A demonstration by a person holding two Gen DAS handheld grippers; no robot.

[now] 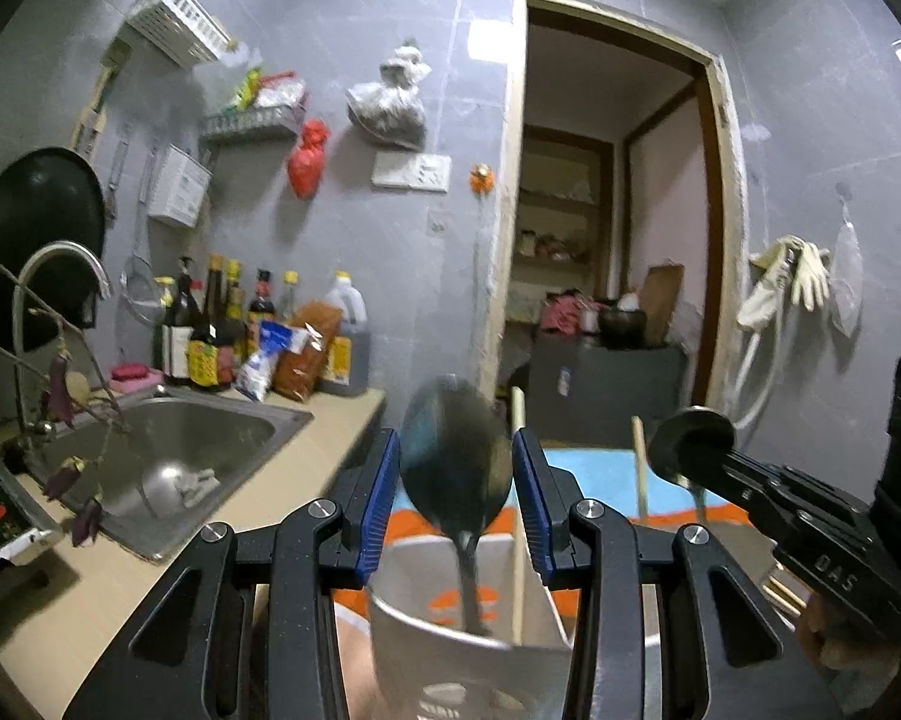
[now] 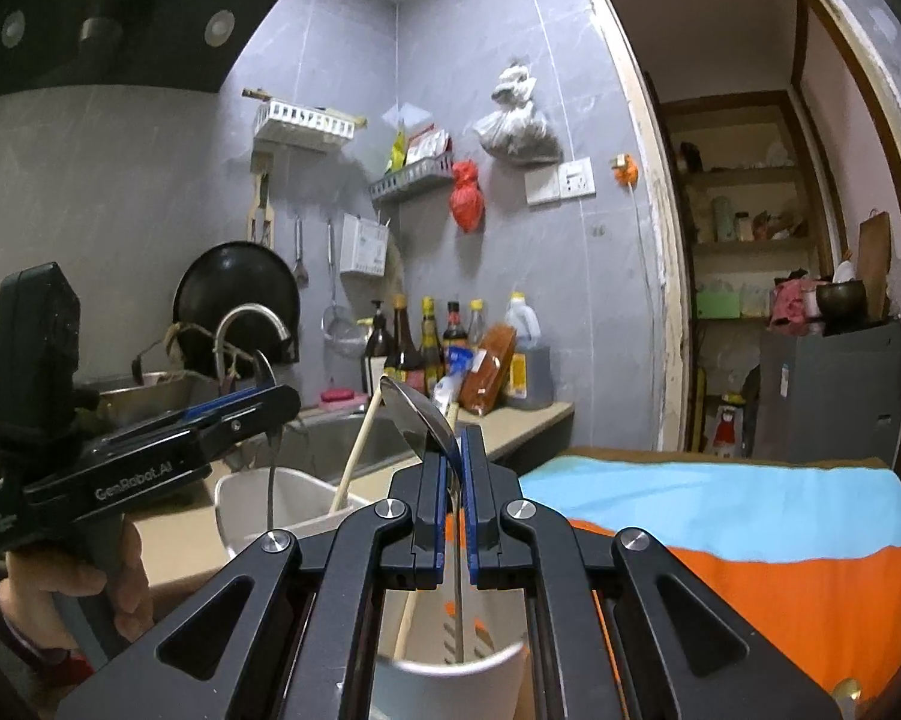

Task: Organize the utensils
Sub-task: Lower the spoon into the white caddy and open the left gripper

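My left gripper [image 1: 455, 495] has its fingers [image 1: 380, 501] spread wide, and a dark spoon [image 1: 455, 462] stands between the blue pads without clearly touching either one; its handle runs down into the white holder [image 1: 468, 669] just below. A pale wooden chopstick [image 1: 517, 516] leans in the same holder, close by my right-hand pad. My right gripper [image 2: 455, 483] has its fingers [image 2: 432, 495] drawn narrow, pinched on the thin handle of a shiny spoon [image 2: 417, 417] whose bowl rises above the pads while the handle reaches down into a white cup [image 2: 450, 687] under me. Seen from the right wrist, the holder [image 2: 282, 507] sits on the tabletop [image 2: 534, 423] beside the steel sink [image 2: 354, 435]. To the right lies a blue and orange cloth [image 2: 720, 522], with open room above it toward the doorway [image 2: 750, 210].
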